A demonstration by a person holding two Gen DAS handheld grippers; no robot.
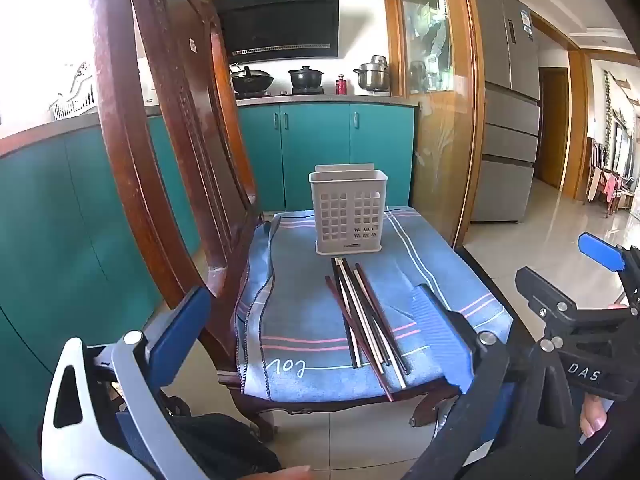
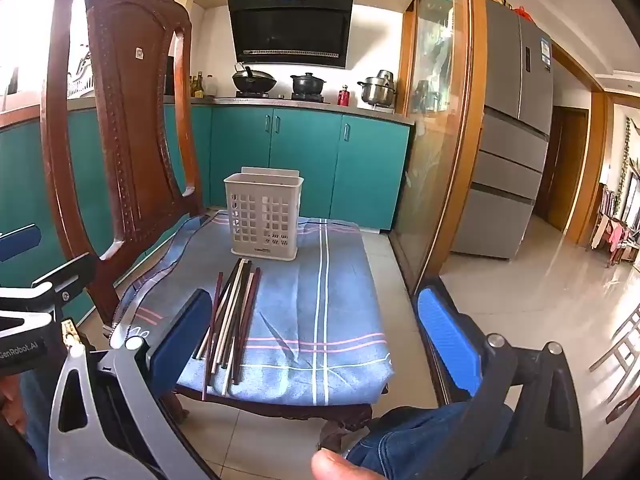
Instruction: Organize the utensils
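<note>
- A wooden chair (image 1: 168,160) stands in a kitchen, its seat covered by a blue striped towel (image 1: 296,312).
- A white slotted basket (image 1: 347,210) stands upright near the far edge of the towel.
- A bundle of chopsticks (image 1: 366,316), dark, reddish and pale, lies loose on the towel just in front of the basket, apart from it. Their near tips stick out past the front edge of the seat.
- The left claw (image 1: 316,344) is spread wide, nothing between its blue fingers. It hangs in front of the seat, with the chopsticks seen between the fingers but untouched.
- The right claw (image 2: 320,344) is also spread wide and empty, in front of the seat, with bare towel showing between its fingers.
- Only the left view shows the right claw from the side, off the seat's right edge; only the right view shows the whole chair back and bottles (image 2: 198,86) on the kitchen bench (image 2: 304,105).
- The right half of the towel is bare, with open tiled floor (image 2: 520,304) to the right of the chair.
- In the right view the left finger (image 2: 180,336) covers part of the chopsticks' near ends.
- The basket's inside cannot be seen from either view.
- A fingertip and a denim-clad knee (image 2: 416,436) are cut off at the bottom edge.
</note>
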